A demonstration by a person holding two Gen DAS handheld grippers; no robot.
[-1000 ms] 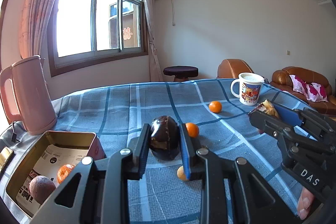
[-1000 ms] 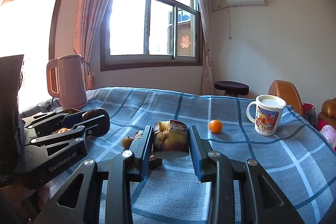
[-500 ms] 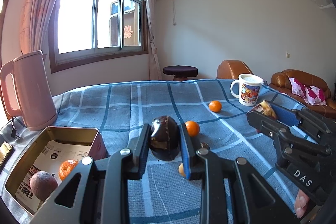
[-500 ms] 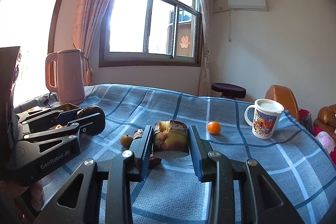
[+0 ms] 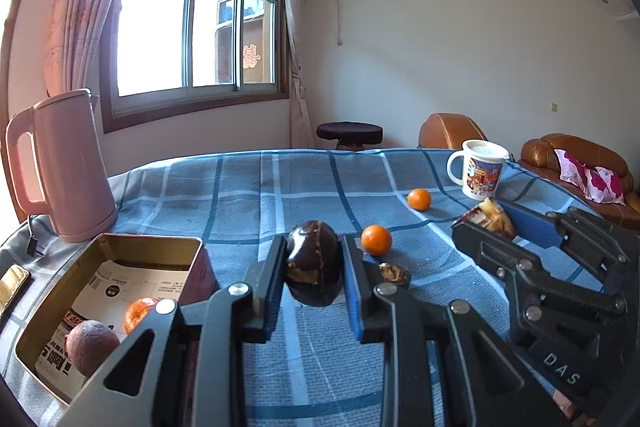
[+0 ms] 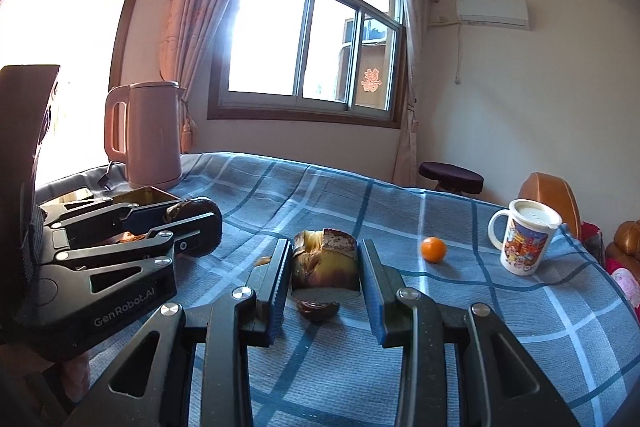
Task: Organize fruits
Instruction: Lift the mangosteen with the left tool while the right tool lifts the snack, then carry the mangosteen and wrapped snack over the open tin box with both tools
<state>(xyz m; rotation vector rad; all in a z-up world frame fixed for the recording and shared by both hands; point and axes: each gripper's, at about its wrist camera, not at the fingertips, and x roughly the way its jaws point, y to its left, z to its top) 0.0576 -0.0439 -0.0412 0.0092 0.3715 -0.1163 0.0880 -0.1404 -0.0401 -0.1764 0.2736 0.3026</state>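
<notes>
My left gripper (image 5: pixel 312 277) is shut on a dark brown egg-shaped fruit (image 5: pixel 313 273), held above the blue checked cloth, just right of an open gold tin (image 5: pixel 52 307). The tin holds a brown round fruit (image 5: pixel 90 345) and an orange (image 5: pixel 140 313). My right gripper (image 6: pixel 324 277) is shut on a cut yellow-brown fruit piece (image 6: pixel 324 263), also seen in the left wrist view (image 5: pixel 490 217). Two oranges (image 5: pixel 376 239) (image 5: pixel 419 199) lie on the cloth; the far one shows in the right wrist view (image 6: pixel 433 249). A small brown piece (image 5: pixel 394 271) lies near the left gripper.
A pink kettle (image 5: pixel 60 167) stands at the back left beside the tin. A white printed mug (image 5: pixel 480 169) stands at the back right. A gold object (image 5: pixel 12 283) lies at the left edge. Sofas and a stool are beyond the table.
Both grippers keep their hold. The views have shifted slightly: the tin and kettle sit a little further right in the left wrist view, and a small fruit under the left gripper is hidden now.
</notes>
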